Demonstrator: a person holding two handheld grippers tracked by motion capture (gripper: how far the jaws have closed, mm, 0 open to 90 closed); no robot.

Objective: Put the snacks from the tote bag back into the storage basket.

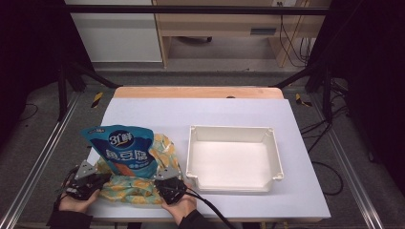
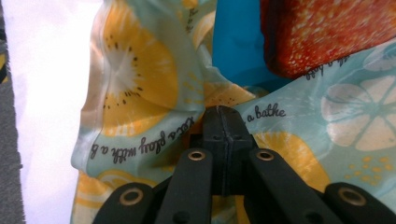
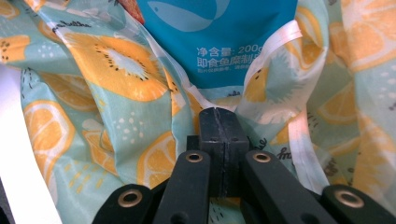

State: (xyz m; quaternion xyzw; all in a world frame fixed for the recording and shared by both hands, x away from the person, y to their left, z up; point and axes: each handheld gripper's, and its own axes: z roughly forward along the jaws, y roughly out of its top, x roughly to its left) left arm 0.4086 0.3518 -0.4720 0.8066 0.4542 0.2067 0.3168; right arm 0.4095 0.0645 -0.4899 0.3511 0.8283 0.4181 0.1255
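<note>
A fruit-print cloth bag [image 1: 136, 191] lies at the front left of the table, and a blue snack pouch [image 1: 123, 149] stands in its mouth, leaning back. My left gripper [image 1: 101, 179] is shut on the bag's left edge, and its jaws pinch a fold of the printed cloth [image 2: 135, 84] at their tips [image 2: 223, 111]. My right gripper [image 1: 165, 180] is shut on the bag's right edge, where cloth [image 3: 107, 70] bunches at its closed tips [image 3: 217, 112]. The pouch's blue face [image 3: 219, 42] rises just beyond them. In the left gripper view the pouch [image 2: 236, 42] shows blue with a red-orange picture.
A white rectangular tray [image 1: 230, 129] with nothing in it sits right of the bag, close to my right gripper. The pale table mat [image 1: 229, 107] stretches bare behind both. A cable trails from the right gripper off the front edge. Dark frame rails flank the table.
</note>
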